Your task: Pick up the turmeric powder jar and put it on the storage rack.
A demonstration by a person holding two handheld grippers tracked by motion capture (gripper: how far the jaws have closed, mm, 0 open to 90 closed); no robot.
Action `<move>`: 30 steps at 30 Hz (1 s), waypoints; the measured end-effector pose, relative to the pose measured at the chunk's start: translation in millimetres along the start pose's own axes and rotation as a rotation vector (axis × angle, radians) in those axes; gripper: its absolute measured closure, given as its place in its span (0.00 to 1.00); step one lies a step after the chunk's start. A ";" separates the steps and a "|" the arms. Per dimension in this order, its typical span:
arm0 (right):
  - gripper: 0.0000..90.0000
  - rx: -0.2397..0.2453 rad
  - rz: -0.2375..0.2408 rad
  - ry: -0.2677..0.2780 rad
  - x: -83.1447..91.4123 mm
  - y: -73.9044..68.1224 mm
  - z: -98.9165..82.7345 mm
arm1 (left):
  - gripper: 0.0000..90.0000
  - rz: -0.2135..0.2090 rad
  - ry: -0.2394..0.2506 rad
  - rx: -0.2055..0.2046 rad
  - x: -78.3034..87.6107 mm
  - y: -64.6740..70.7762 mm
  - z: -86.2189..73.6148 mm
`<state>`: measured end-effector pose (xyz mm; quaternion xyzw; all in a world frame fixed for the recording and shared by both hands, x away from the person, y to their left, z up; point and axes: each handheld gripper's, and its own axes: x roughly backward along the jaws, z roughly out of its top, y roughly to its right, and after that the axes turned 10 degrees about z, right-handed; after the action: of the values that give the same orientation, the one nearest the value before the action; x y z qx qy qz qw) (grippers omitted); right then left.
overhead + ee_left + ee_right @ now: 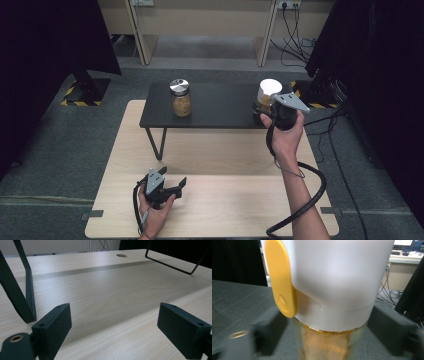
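A glass jar with a white lid (270,90) and brownish contents stands at the right end of a low black shelf (220,107). My right gripper (261,111) reaches it from the near side. In the right gripper view the jar (337,277) rises close up, with a yellow clasp (280,282) on its lid. My right gripper (324,340) has a blurred jaw on each side of the glass, a thin gap showing at each. My left gripper (173,177) rests low over the wooden table (225,200), its jaws (113,327) wide apart with nothing between them.
A second jar with a silver lid (181,97) stands on the shelf's left part. The shelf's black metal legs (22,300) stand on the wooden table just ahead of the left gripper. Grey carpet surrounds the table, with cables at the right.
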<state>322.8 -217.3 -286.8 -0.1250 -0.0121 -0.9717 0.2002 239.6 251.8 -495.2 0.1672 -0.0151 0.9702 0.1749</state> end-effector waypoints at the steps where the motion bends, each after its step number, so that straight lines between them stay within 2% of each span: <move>1: 0.06 0.003 0.005 0.000 0.2 0.6 -0.5 | 0.13 0.000 0.000 0.000 0.0 0.0 0.0; 3: 0.00 0.007 0.010 -0.007 0.6 0.7 -0.5 | 0.13 -0.001 0.000 -0.001 -0.1 0.1 0.0; 5: 0.00 0.018 0.008 -0.011 1.0 -0.1 -0.7 | 0.13 -0.001 0.000 -0.001 -0.1 0.2 0.0; 17: 0.00 0.005 0.021 0.008 8.7 1.1 -6.0 | 0.13 -0.001 0.000 0.001 -0.2 0.0 -0.1; 30: 0.00 -0.004 0.038 0.027 26.7 3.6 -20.1 | 0.13 -0.001 0.000 0.000 -0.2 0.0 0.0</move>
<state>295.8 -232.3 -299.8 -0.1124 -0.0048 -0.9693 0.2187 239.8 251.8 -495.3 0.1672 -0.0149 0.9701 0.1754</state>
